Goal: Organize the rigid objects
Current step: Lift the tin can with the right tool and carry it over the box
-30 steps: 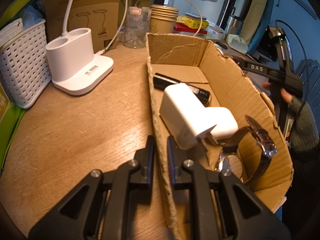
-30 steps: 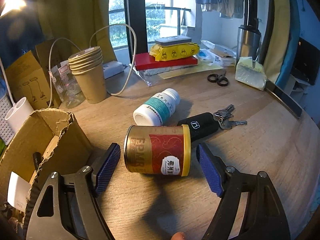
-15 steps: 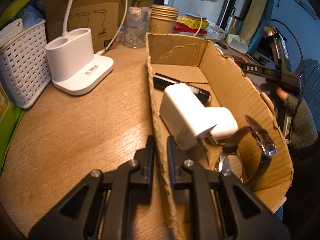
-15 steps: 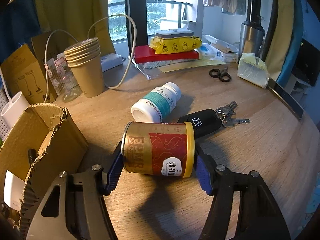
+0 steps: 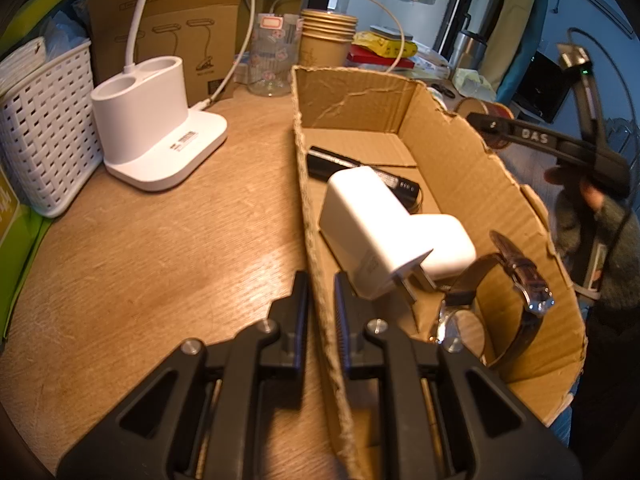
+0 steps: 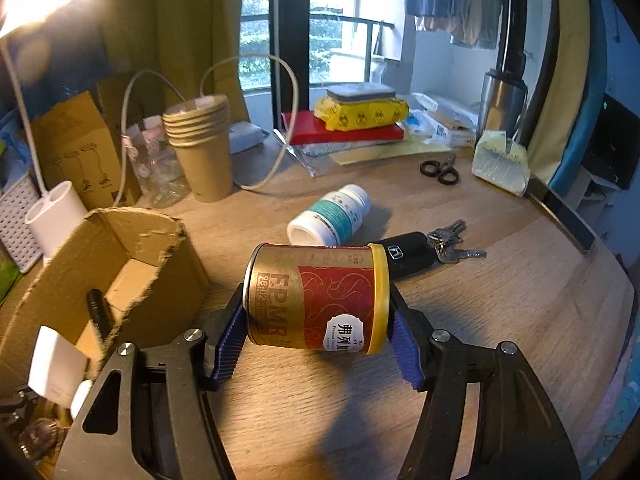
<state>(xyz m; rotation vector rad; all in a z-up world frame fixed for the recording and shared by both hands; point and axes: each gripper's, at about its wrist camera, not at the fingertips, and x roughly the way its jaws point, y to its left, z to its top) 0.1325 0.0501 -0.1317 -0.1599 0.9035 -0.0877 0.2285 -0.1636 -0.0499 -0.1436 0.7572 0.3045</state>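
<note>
Two grippers, right gripper (image 6: pixel 316 316) grasping "FPMR" tin (image 6: pixel 316 298), left gripper (image 5: pixel 320 312) pinching box wall (image 5: pixel 316 240).

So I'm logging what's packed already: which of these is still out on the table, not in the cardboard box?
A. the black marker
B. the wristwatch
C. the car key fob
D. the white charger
C: the car key fob lies on the table beside the white pill bottle, outside the cardboard box.

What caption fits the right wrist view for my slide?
Right gripper clamps a gold-and-red tin beside the cardboard box.
</note>
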